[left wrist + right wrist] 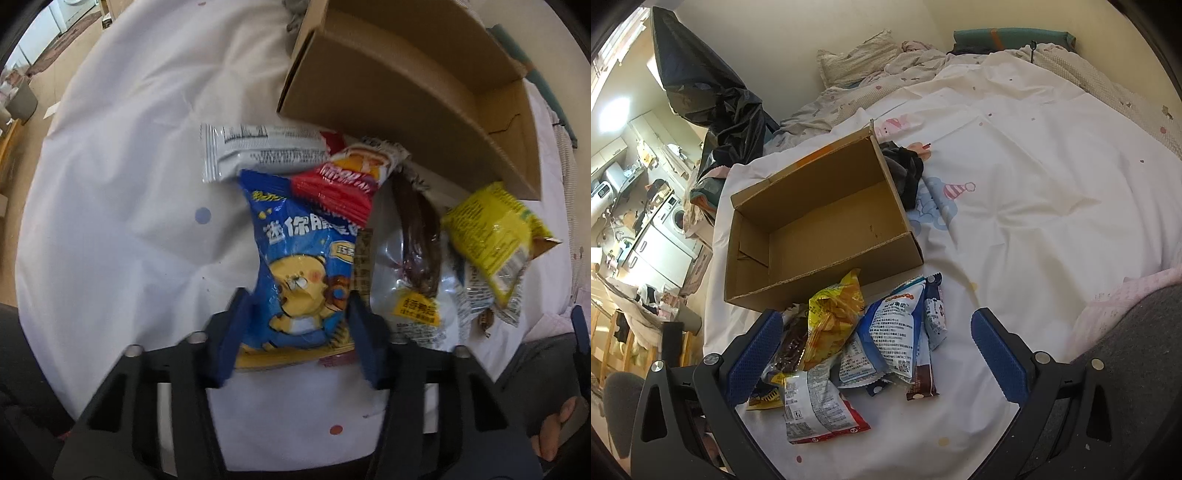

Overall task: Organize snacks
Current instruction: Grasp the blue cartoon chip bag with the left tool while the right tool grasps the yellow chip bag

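In the left wrist view my left gripper (295, 317) is shut on a blue snack bag with a yellow cartoon figure (295, 266), pinching its lower half. Beside it lie a white wrapper (258, 149), a red packet (332, 188), a clear bag with a brown sausage (417, 243) and a yellow packet (491, 236). An open, empty cardboard box (424, 96) stands just beyond. In the right wrist view my right gripper (879, 350) is open above a heap of snacks: a yellow bag (831, 325), a blue-white bag (894, 332). The box (820, 221) stands behind them.
Everything rests on a bed with a white patterned sheet (1034, 166). A dark cloth (905, 173) lies by the box's far corner. Pillows (857, 59) and a black plastic bag (713, 99) sit at the head; the floor and a washing machine (676, 218) lie left.
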Action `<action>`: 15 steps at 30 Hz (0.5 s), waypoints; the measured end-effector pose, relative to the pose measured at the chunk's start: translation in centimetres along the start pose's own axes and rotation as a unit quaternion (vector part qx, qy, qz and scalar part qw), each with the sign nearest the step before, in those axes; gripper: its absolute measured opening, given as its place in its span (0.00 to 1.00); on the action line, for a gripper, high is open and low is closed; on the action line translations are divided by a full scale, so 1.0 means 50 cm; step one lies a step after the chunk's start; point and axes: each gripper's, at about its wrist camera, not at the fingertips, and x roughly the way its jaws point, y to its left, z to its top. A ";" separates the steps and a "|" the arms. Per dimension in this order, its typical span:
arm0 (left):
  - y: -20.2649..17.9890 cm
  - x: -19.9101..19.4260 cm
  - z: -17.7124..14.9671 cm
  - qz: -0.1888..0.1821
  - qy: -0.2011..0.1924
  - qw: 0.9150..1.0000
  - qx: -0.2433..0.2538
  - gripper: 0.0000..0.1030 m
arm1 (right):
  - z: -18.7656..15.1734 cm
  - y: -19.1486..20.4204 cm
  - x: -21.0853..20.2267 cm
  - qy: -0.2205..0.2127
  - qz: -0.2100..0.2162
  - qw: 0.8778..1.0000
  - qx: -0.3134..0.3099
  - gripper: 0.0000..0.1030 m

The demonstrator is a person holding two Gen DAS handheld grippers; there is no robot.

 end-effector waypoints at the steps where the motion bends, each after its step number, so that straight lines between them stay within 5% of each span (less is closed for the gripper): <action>1: 0.000 0.000 -0.001 0.004 -0.005 1.000 0.002 0.32 | 0.001 -0.001 0.002 0.002 -0.001 1.000 0.001 1.00; 4: -0.005 -0.016 -0.008 0.016 -0.023 1.000 0.009 0.18 | 0.005 -0.003 0.012 0.014 -0.002 1.000 0.003 1.00; 11: 0.007 -0.066 -0.055 0.016 -0.014 1.000 0.022 0.15 | 0.010 0.003 0.092 0.117 0.043 0.991 0.057 0.99; 15: 0.024 -0.076 -0.070 0.013 -0.026 0.999 0.014 0.15 | 0.007 0.046 0.153 0.163 0.052 0.984 0.053 0.83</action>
